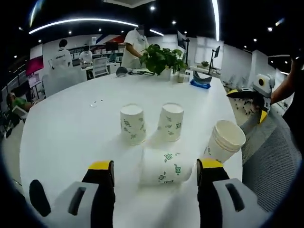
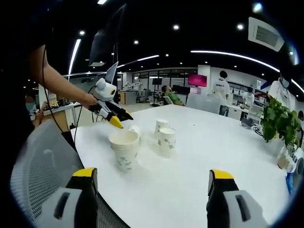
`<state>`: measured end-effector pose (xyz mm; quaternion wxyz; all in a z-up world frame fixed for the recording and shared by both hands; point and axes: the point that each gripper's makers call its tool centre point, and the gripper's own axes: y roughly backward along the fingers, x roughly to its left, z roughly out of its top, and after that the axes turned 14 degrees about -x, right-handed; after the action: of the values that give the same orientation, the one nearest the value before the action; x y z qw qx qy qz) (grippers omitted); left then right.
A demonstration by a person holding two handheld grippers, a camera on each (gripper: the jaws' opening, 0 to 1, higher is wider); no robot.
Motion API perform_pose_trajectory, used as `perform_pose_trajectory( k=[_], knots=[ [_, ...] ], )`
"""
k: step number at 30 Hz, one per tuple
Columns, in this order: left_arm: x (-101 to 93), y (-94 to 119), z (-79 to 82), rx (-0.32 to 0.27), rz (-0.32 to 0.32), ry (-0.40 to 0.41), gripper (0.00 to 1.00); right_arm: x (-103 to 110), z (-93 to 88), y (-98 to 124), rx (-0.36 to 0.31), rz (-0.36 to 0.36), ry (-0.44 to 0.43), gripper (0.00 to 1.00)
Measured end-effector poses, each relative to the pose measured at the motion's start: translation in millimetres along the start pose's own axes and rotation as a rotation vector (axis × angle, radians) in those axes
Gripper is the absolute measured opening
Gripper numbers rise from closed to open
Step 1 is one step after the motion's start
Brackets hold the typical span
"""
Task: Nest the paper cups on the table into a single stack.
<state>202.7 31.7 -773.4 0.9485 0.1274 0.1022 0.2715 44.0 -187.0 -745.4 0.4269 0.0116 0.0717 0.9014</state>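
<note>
Two paper cups [image 1: 132,123] [image 1: 171,121] with green prints stand upside down in the middle of the white table [image 1: 71,123]. A third cup [image 1: 164,167] lies on its side just in front of them, between the tips of my open left gripper [image 1: 156,166]. An upright stack of nested cups [image 1: 224,141] stands to its right, near the table edge. In the right gripper view that stack [image 2: 124,149] is nearest, the upside-down cups [image 2: 166,141] stand behind it, and the lying cup [image 2: 135,129] is partly hidden. My right gripper [image 2: 152,175] is open and empty, short of the stack.
A grey mesh chair [image 1: 270,161] stands at the table edge beside the stack. A potted plant [image 1: 161,58] and small items sit at the far end of the table. Several people stand or sit beyond it. A hand holds the left gripper [image 2: 111,114] over the table's edge.
</note>
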Motion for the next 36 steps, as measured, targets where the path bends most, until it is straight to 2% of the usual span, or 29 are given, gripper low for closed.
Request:
perform_pose_trajectory(
  k=[4, 11, 16, 20, 26, 36],
  knots=[
    [6.6, -6, -1.1, -0.019, -0.011, 0.068, 0.64, 0, -1.8, 0, 0.011, 0.003, 0.001, 0.97],
    [-1.2, -12, 1.0, -0.041, -0.015, 0.152, 0.5, 1, -4.7, 0, 0.024, 0.007, -0.002, 0.96],
    [-4.9, -15, 0.9, -0.04, -0.03, 0.171, 0.4, 1, -6.2, -1, 0.031, 0.009, -0.002, 0.96],
    [-9.9, -16, -4.1, -0.018, -0.035, 0.175, 0.3, 0, -7.5, -1, 0.037, 0.007, -0.006, 0.95],
    [-12.8, -13, -13.3, -0.018, -0.037, 0.203, 0.17, 1, -9.1, -1, 0.044, 0.014, -0.009, 0.94],
    [-20.5, -7, -12.7, -0.047, -0.032, 0.236, 0.12, 1, -12.4, 0, 0.062, 0.012, -0.007, 0.92]
  ],
)
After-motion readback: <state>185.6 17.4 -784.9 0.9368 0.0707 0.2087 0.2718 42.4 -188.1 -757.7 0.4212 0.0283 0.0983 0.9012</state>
